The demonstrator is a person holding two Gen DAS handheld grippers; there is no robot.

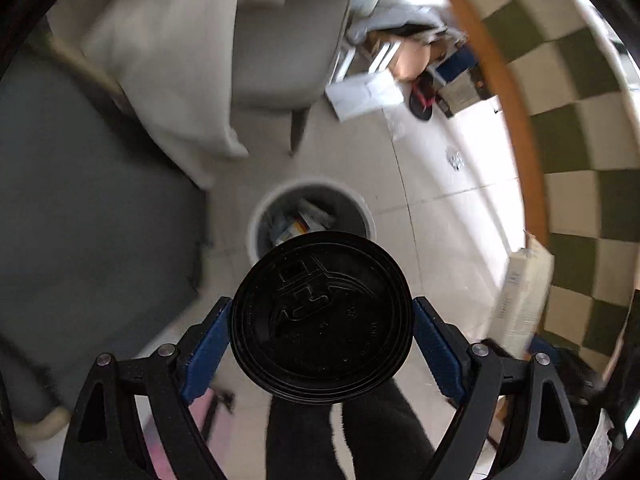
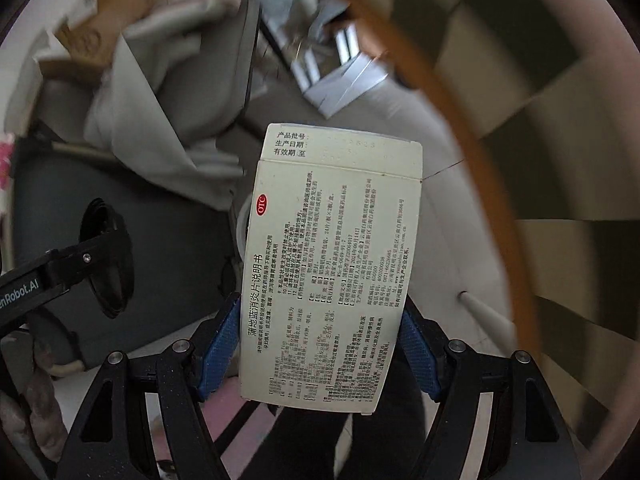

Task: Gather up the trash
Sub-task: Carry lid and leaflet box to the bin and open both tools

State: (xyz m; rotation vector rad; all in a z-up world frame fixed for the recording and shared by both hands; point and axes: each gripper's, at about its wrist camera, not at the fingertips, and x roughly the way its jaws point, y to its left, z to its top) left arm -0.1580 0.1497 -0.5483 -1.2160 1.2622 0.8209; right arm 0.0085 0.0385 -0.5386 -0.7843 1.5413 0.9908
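Note:
My left gripper (image 1: 322,344) is shut on a black plastic cup lid (image 1: 322,316), seen flat on, held above the floor. Just beyond it stands a white trash bin (image 1: 312,216) with a dark liner and some paper scraps inside. My right gripper (image 2: 318,344) is shut on a cream medicine box (image 2: 332,272) printed with black text and a red OTC mark. The box also shows at the right edge of the left wrist view (image 1: 520,300). The left gripper and the lid show in the right wrist view (image 2: 104,256). The bin is mostly hidden behind the box there.
A round table with a wooden rim (image 1: 516,120) and a green-checked cloth (image 1: 580,140) is at the right. A grey chair (image 1: 280,40) with a white cloth (image 1: 168,80), a dark sofa (image 1: 80,220) and floor clutter (image 1: 400,72) lie beyond the bin.

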